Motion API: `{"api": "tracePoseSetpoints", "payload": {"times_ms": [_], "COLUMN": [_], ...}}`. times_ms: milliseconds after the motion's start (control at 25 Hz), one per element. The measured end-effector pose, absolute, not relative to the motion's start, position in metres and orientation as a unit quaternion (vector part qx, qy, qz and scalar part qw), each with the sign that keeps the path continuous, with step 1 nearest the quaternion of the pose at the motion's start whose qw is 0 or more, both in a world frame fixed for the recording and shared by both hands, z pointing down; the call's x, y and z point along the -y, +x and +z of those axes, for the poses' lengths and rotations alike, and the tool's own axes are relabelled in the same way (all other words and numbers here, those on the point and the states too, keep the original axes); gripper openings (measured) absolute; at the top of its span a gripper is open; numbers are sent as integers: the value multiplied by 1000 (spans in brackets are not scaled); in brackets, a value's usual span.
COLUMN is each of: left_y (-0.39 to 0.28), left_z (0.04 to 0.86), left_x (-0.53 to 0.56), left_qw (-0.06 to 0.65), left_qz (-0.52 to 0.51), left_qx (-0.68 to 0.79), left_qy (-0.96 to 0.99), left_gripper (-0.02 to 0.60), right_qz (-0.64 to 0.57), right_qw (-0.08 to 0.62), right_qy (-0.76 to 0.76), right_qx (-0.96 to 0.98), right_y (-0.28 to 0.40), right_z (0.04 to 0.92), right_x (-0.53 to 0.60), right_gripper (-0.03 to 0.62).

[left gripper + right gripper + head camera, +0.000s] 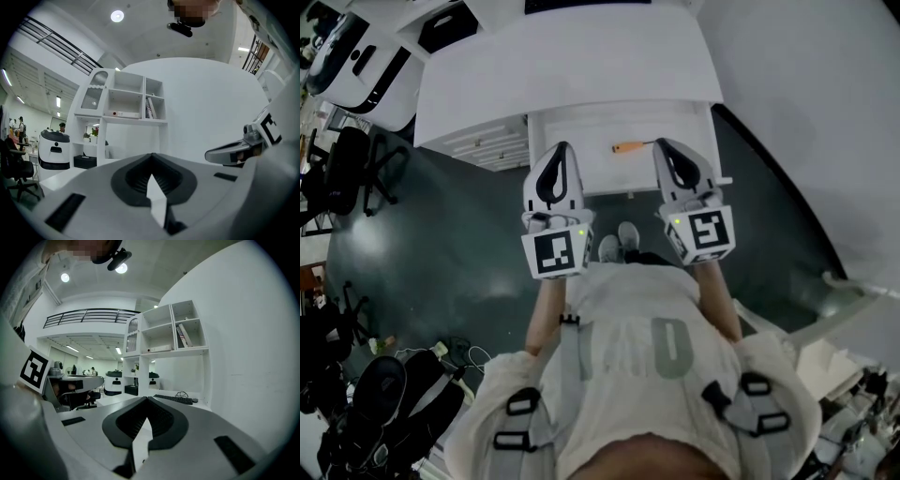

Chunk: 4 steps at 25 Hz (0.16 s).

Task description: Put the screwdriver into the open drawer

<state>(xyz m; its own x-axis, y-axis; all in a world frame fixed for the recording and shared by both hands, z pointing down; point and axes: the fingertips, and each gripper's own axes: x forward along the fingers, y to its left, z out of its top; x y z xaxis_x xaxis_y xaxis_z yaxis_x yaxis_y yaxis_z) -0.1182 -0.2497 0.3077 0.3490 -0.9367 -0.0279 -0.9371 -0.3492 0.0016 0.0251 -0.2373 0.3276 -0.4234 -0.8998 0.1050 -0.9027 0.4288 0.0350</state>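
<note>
Head view: one white desk (581, 66), its drawer (581, 127) pulled open toward the person. One screwdriver (628, 147) with an orange handle lies flat inside the drawer, near its back, shaft pointing to the picture's right. Left gripper (562, 148) and right gripper (664, 143) are held side by side over the drawer, the screwdriver between their tips. The shaft end lies close to the right gripper's tip; contact cannot be made out.

Left gripper view: jaws pressed together, nothing between them. White shelf unit (126, 103) ahead.

Right gripper view: jaws likewise together, empty. Keyboard (173, 399) on a desk beyond.
</note>
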Motion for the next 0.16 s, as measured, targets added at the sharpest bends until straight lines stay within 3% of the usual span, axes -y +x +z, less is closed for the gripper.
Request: {"api": "tracePoseSetpoints", "payload": {"times_ms": [160], "left_y": [-117], "left_z": [299], "left_x": [251], "left_qw": [18], "left_qz": [14], "left_qx": [-569], "left_qy": [-822], "left_gripper": [5], "right_qz": [14], "right_qw": [56], "right_qy": [535], "right_qx": [843], "right_y": [27], "right_z": [325], "right_x": [239], "right_gripper": [5]}}
